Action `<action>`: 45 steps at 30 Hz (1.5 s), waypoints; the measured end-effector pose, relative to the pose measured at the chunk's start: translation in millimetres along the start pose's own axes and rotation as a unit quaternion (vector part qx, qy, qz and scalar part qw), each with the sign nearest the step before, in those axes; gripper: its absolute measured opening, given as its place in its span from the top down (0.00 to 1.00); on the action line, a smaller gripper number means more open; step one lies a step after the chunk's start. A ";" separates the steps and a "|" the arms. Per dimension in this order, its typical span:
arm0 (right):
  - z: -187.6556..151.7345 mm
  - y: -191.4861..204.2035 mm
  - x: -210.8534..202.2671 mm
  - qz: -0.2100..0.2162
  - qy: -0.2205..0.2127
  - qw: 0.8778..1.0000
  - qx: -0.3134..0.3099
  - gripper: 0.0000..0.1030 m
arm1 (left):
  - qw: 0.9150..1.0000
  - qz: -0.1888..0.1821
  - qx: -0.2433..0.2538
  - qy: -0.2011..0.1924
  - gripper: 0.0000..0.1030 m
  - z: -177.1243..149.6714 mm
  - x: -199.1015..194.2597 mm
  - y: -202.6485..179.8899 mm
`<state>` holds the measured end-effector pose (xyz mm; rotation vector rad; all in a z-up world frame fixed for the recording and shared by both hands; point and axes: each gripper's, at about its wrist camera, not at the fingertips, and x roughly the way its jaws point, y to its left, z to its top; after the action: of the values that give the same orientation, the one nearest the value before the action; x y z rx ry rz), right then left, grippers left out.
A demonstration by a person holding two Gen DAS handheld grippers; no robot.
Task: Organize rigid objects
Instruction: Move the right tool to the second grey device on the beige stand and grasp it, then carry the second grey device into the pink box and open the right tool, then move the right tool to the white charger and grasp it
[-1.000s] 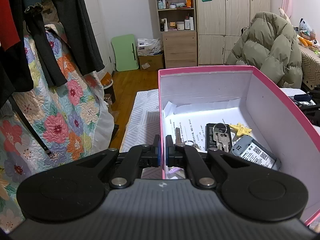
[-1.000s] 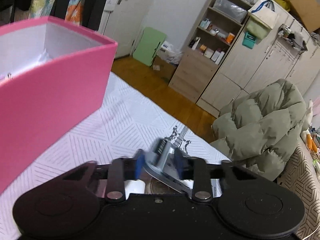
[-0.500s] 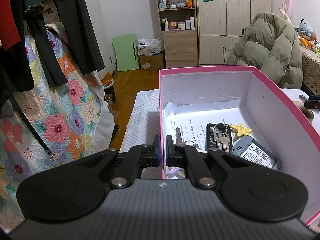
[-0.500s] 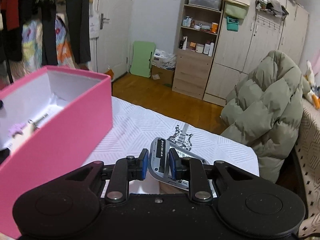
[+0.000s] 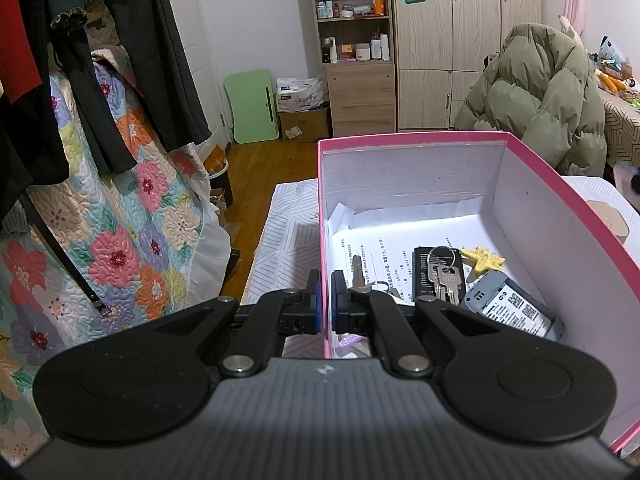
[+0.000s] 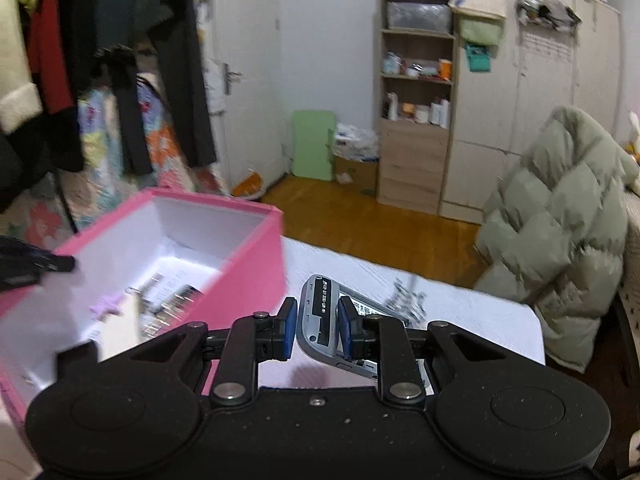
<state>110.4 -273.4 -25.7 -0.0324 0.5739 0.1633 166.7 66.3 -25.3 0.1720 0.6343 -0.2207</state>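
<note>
Sorting part done; one phone in transit to box.

R gripper clamps grey phone above table, box at its 10 o'clock. L gripper pinches box wall. Inside: keys, star, phone 2. Left: drop phone in.

1. Box: hot pink outside, plain white inside.
2. Starfish: yellow.
3. Quilt: big multicolour florals.
4. Puffer jacket: olive green.
5. Claw pads: blue.
</note>
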 end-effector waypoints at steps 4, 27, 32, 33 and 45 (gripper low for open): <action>19.5 28.6 -20.6 0.047 -0.020 0.998 -0.037 0.76 | 1.000 -0.002 -0.001 -0.002 0.97 0.4 -0.9 2.5; 52.8 114.7 139.6 0.068 0.156 0.979 -0.116 0.76 | 1.000 -0.012 -0.010 -0.008 0.97 -0.5 -0.6 4.6; 58.3 98.2 127.5 0.081 0.165 0.981 -0.057 0.67 | 1.000 -0.012 -0.009 -0.008 0.96 -0.3 0.1 4.0; 62.2 92.5 118.4 0.088 0.157 0.983 -0.047 0.62 | 1.000 -0.012 -0.010 -0.008 0.96 -0.3 0.1 4.0; 65.2 7.1 8.4 0.088 0.123 0.988 0.036 0.56 | 1.000 -0.008 -0.003 -0.007 0.96 0.1 0.2 1.4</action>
<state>151.3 -260.2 24.6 0.0688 0.8292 0.3141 167.3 67.6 -25.2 0.1604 0.6215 -0.2347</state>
